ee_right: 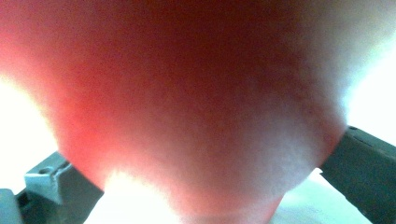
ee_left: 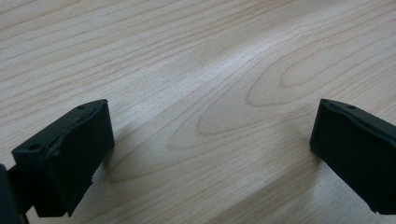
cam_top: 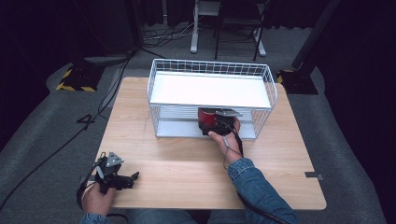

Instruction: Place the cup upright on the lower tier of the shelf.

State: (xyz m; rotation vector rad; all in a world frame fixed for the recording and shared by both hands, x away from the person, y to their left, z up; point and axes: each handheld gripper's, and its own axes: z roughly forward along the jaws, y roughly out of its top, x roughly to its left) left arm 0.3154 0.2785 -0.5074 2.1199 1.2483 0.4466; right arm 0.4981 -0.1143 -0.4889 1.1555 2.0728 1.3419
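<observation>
A dark red object (cam_top: 207, 119) sits at the front opening of the lower level of a white wire rack (cam_top: 154, 74). My right gripper (cam_top: 215, 125) reaches in at it from the front. In the right gripper view the red object (ee_right: 196, 93) is a blur very close to the lens, between the two widely spread jaws of my right gripper (ee_right: 204, 145), whose pads stand at its sides. My left gripper (cam_top: 133, 178) rests low at the table's front left corner. Its jaws are spread with only bare wood between them in the left gripper view (ee_left: 210, 126).
The rack's white upper shelf (cam_top: 210, 91) is bare and covers much of the lower level. The wooden table (cam_top: 187, 163) spreads between the rack and the person. Cables and stand legs (cam_top: 194, 46) lie on the grey floor beyond.
</observation>
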